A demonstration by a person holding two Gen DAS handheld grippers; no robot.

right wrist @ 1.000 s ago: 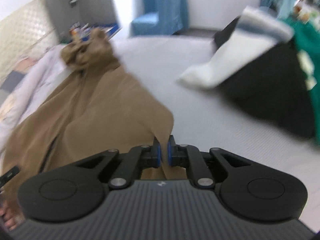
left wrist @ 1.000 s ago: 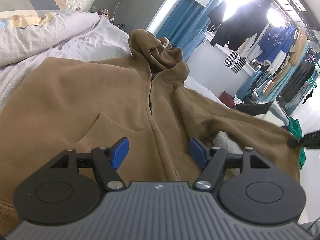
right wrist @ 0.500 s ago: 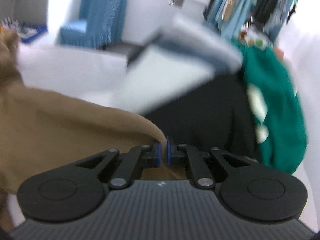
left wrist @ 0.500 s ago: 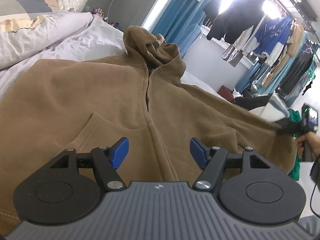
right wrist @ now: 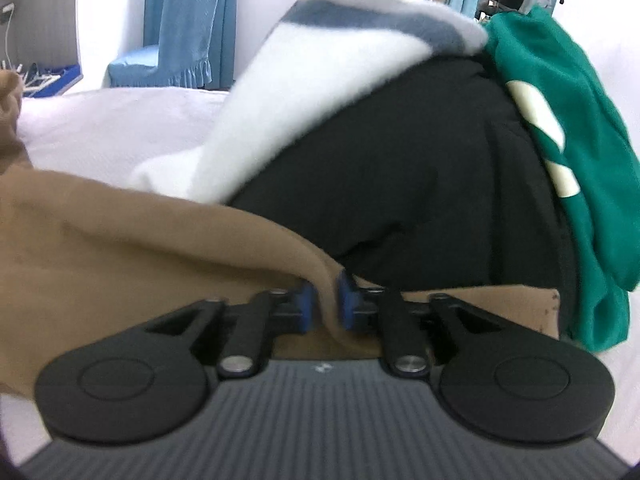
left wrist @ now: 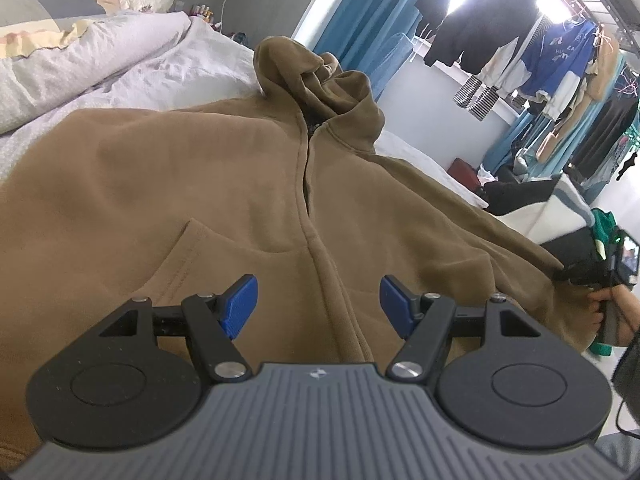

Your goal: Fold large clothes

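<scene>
Brown zip-front fleece hoodie (left wrist: 192, 184) — spread front-up across a bed covered in a pale lilac-white sheet (left wrist: 172, 76), hood bunched at the far end, zip running down the middle, a slanted pocket seam on the near left panel. Left gripper (left wrist: 318, 306), black frame with blue pads: jaws wide apart, nothing between them, hovering above the lower front of the hoodie astride the zip line. Right gripper (right wrist: 323, 306), same make: jaws opening, a fold of the hoodie's sleeve end (right wrist: 326, 280) standing between the blue pads; the left pad looks clear of the cloth, the right pad's contact cannot be told through the blur. In the left wrist view this gripper shows at the far right edge at the sleeve end, held by a hand (left wrist: 614, 312). Beyond the sleeve: a black garment (right wrist: 400, 180), a white fleece garment with a grey-blue band (right wrist: 320, 80) lying over it, and a green garment with pale stripes (right wrist: 568, 92) at the right. Blue curtains (left wrist: 348, 32) and hanging clothes (left wrist: 520, 40) line the far wall.
</scene>
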